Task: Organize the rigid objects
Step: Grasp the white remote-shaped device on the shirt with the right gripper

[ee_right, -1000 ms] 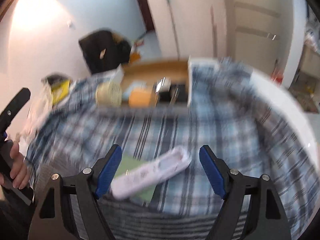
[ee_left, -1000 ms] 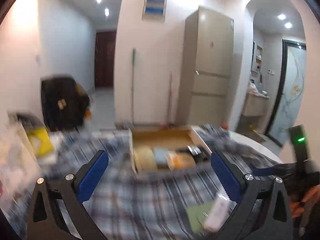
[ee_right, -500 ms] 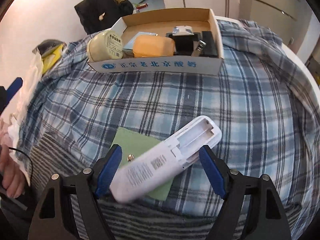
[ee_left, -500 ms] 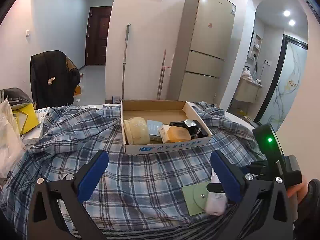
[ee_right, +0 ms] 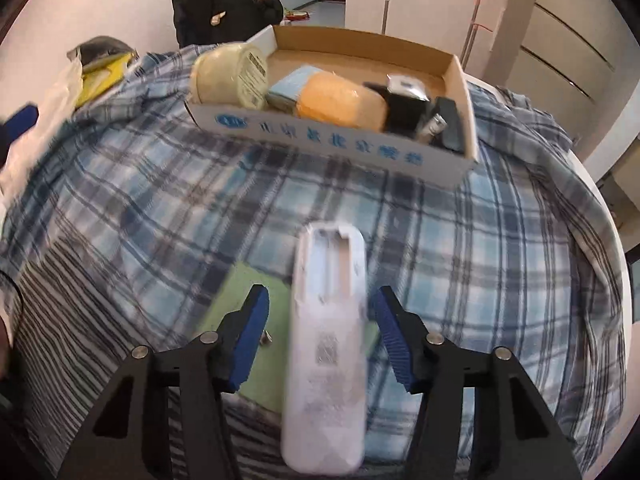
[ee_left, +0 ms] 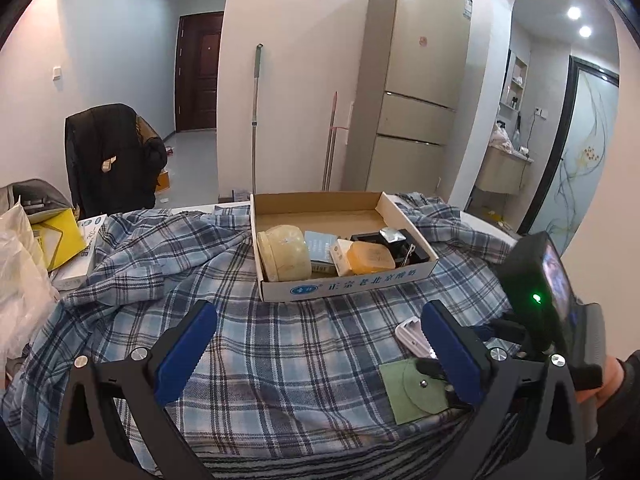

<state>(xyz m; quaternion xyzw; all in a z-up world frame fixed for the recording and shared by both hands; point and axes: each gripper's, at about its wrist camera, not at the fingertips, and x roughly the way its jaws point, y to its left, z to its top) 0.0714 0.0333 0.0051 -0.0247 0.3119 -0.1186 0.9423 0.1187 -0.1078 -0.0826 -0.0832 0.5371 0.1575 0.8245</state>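
A white remote control (ee_right: 328, 344) lies back side up on a green pouch (ee_right: 244, 312) on the plaid cloth. My right gripper (ee_right: 320, 332) is open, its blue fingers on either side of the remote without touching it. In the left wrist view the remote (ee_left: 412, 336) and the green pouch (ee_left: 412, 388) show at the lower right, partly hidden. My left gripper (ee_left: 320, 354) is open and empty above the cloth. A cardboard box (ee_left: 344, 284) behind holds a cream jar (ee_left: 284, 252), an orange block (ee_left: 370, 258) and dark items.
The box also shows in the right wrist view (ee_right: 332, 144). A plastic bag (ee_left: 20, 280) and a yellow packet (ee_left: 60, 236) lie at the table's left. A chair with a black jacket (ee_left: 112, 152) and a fridge (ee_left: 416, 88) stand behind.
My right gripper has moved in over the remote and its fingers have narrowed around it. The remote now points straight ahead between them. The left gripper has steadied, still open.
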